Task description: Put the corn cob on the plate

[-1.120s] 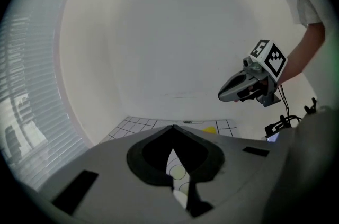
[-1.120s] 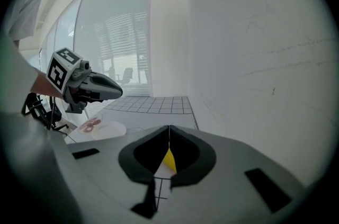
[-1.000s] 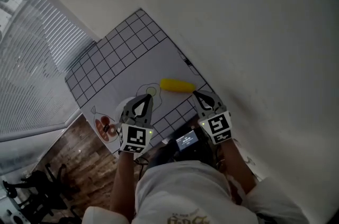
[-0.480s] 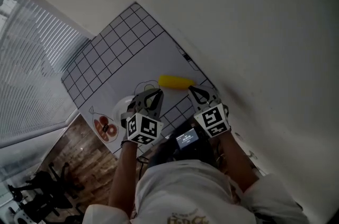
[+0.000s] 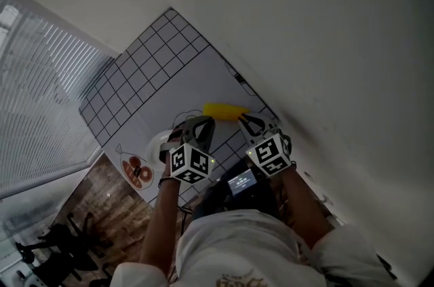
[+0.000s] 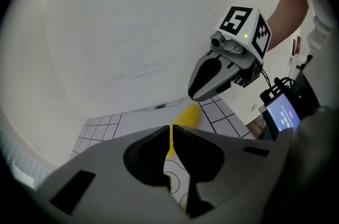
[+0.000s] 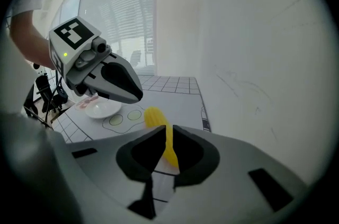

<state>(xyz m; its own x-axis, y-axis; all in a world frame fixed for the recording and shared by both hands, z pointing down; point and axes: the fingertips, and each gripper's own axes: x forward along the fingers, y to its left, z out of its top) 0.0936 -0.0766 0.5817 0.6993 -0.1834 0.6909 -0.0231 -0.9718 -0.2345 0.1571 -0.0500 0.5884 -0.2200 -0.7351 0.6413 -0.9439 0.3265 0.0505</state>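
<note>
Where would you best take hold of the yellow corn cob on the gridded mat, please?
Grip the yellow corn cob at mid-length, across its width, from above: it lies flat on the gridded mat, long and rounded, so an end grip would likely tip it.

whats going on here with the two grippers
A person holds a gripper in each hand over a gridded mat. The yellow corn cob lies on the mat, untouched, and the white plate is empty. The right gripper points at the cob; its jaws have just been opening, with nothing between them. The left gripper is shut and empty.
</note>
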